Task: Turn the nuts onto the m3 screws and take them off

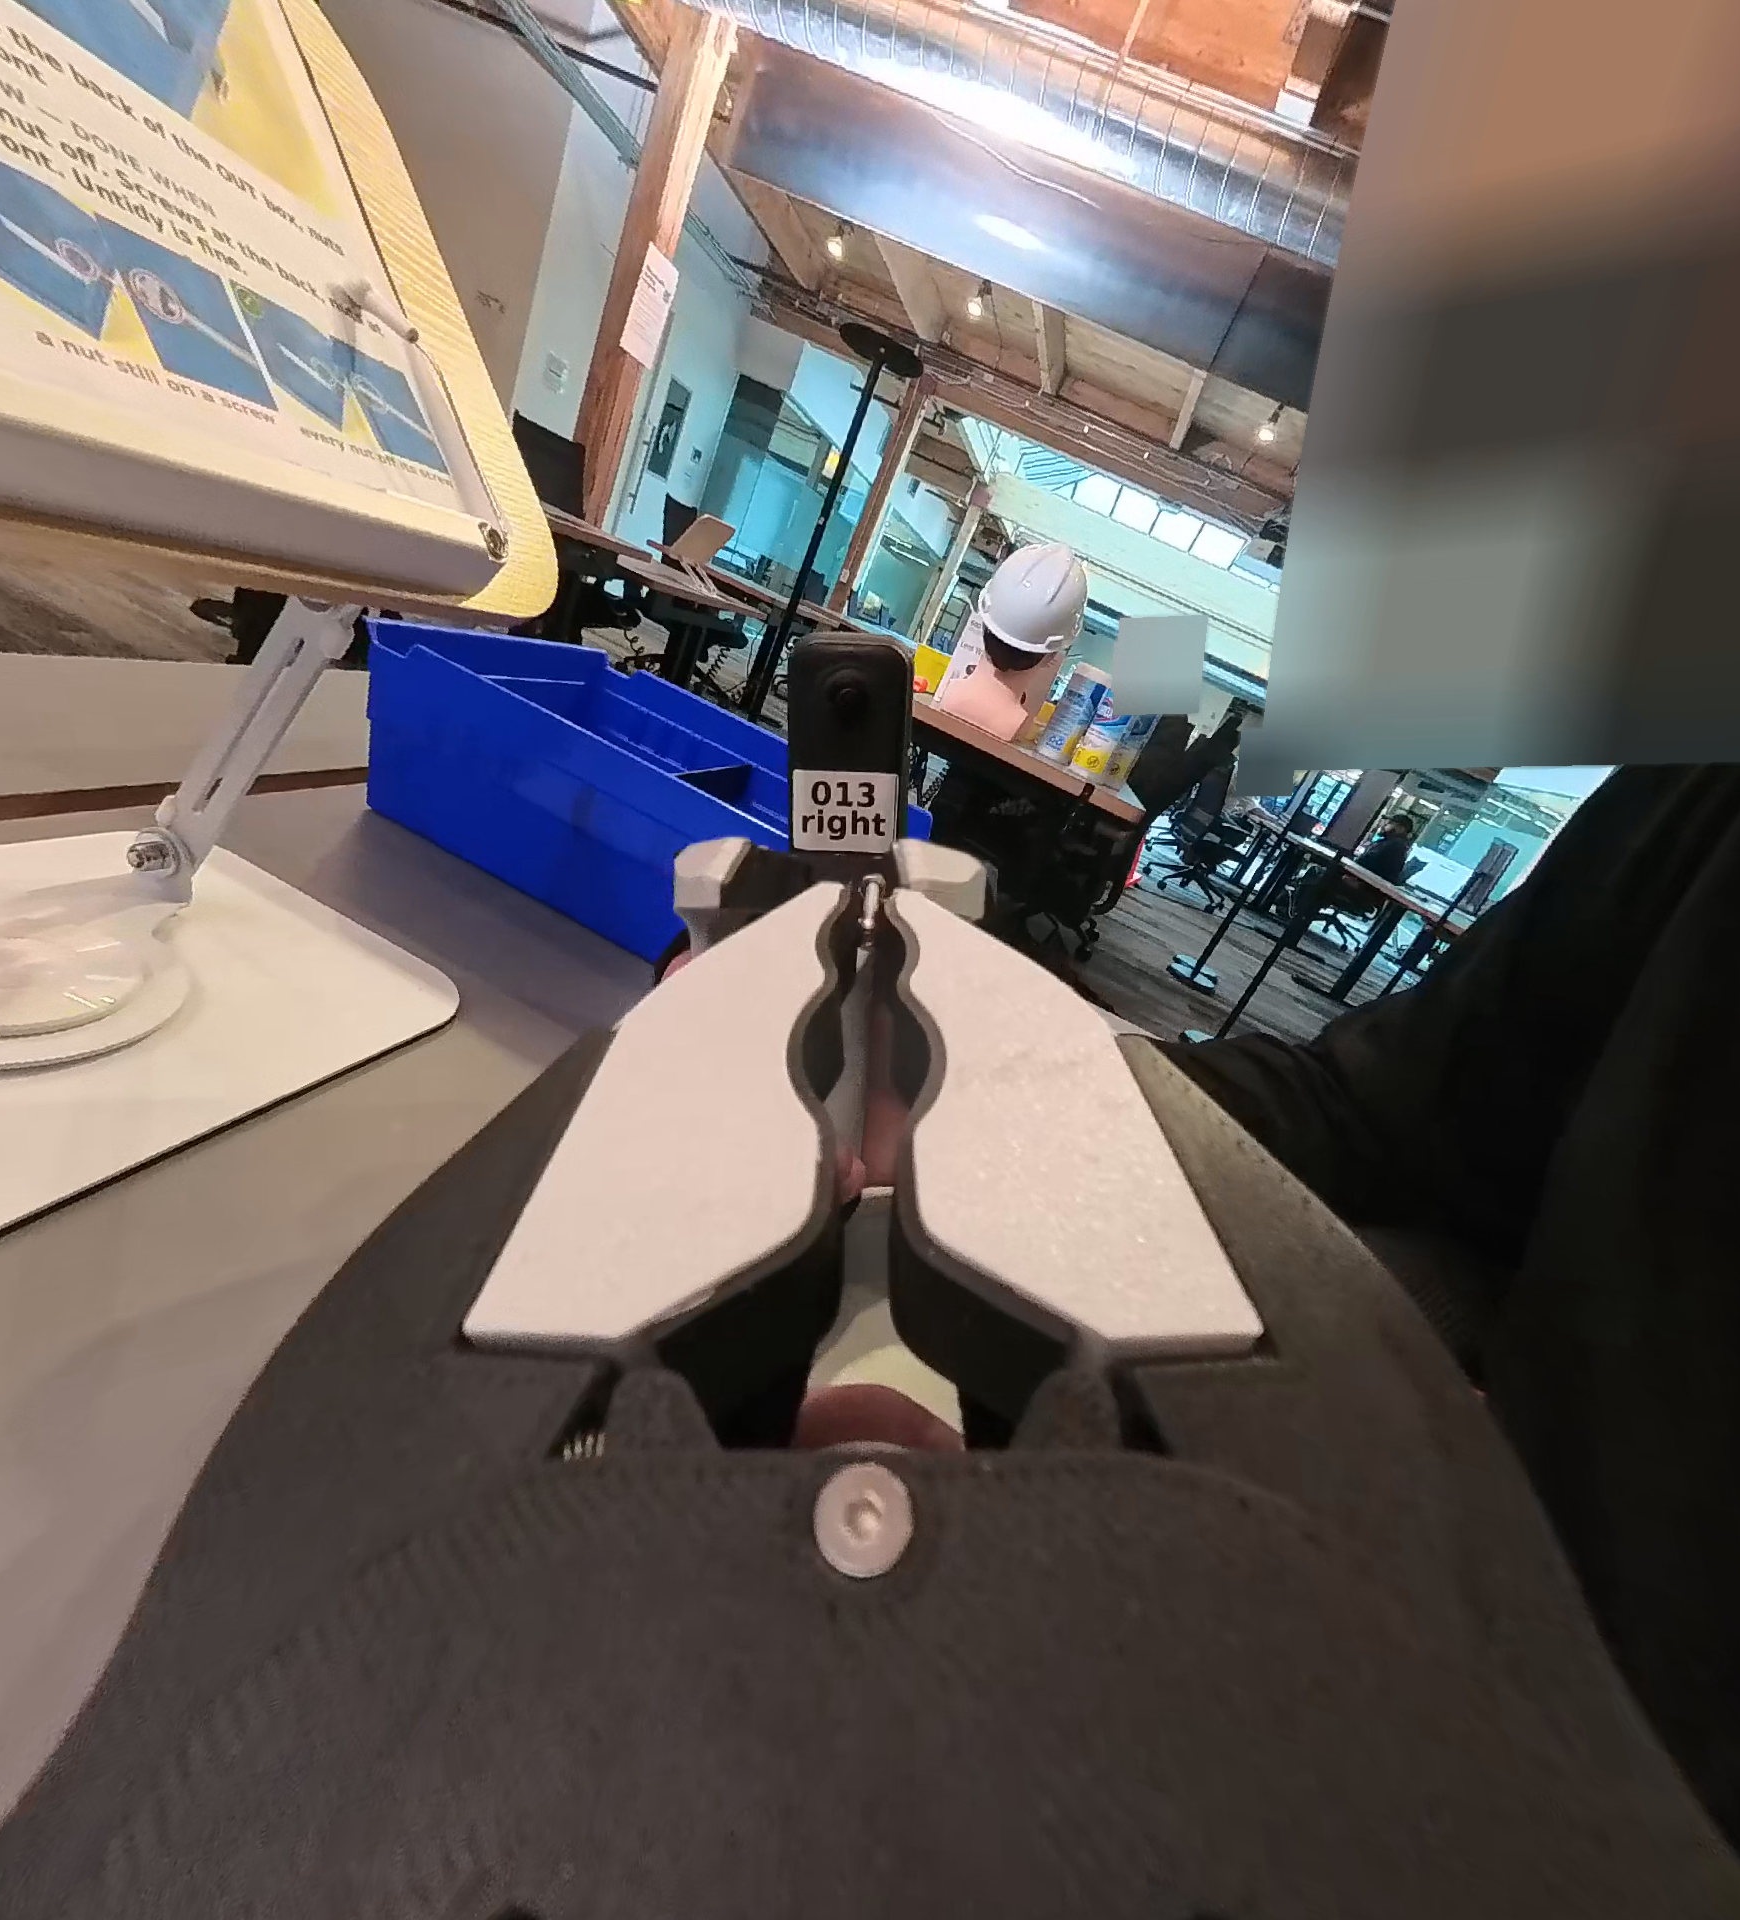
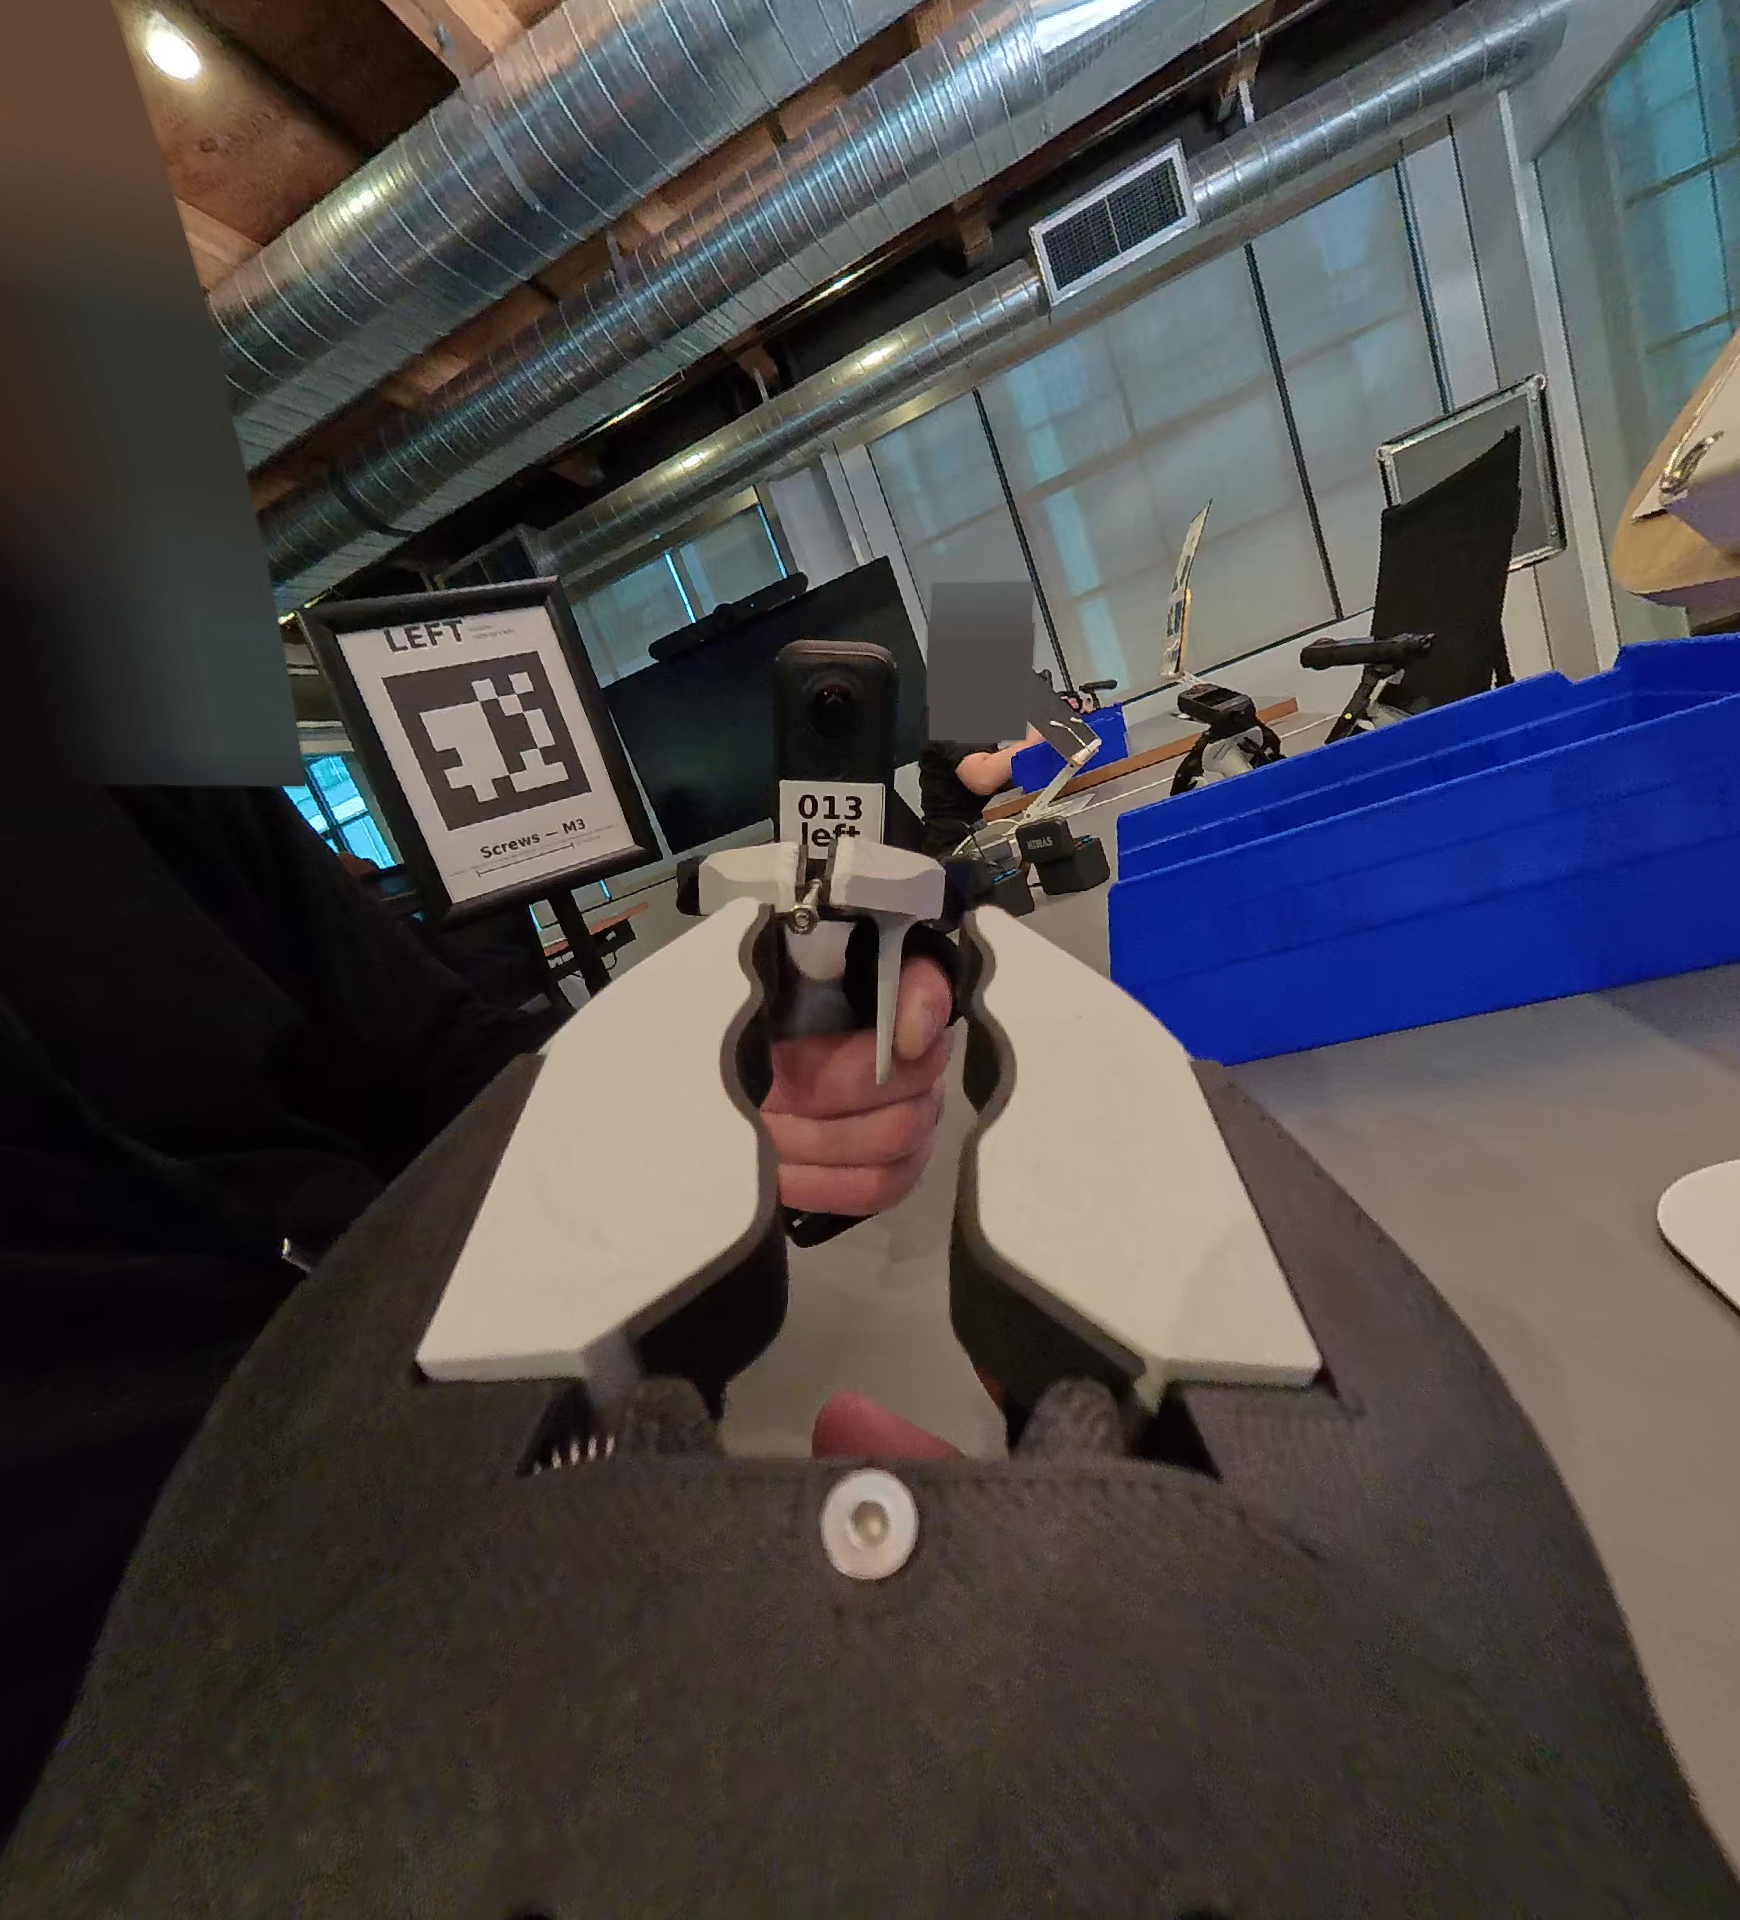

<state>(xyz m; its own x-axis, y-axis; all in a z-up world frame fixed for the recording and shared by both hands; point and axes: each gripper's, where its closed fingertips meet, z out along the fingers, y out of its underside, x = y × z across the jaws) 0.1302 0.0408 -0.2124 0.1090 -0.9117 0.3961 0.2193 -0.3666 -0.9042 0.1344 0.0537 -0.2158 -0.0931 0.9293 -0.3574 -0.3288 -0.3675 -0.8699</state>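
Note:
My left gripper (image 1: 871,920) is shut on a small silver screw (image 1: 872,900) that pokes out past its fingertips. The screw also shows in the right wrist view (image 2: 806,906), pinched in the left gripper (image 2: 816,878), with a small shiny piece at its near end; I cannot tell whether that piece is a nut. My right gripper (image 2: 861,925) faces the left one tip to tip. Its jaws stand apart on either side of the screw, not closed on it. In the left wrist view the right gripper (image 1: 824,873) shows its two grey tips spread apart.
A blue bin (image 1: 575,769) stands on the grey table behind the grippers and also shows in the right wrist view (image 2: 1468,831). An instruction board (image 1: 170,312) on a white stand with a flat base (image 1: 253,1029) is at the left. A framed marker sign (image 2: 481,748) stands behind. Less than 4 cm separates the two grippers' tips.

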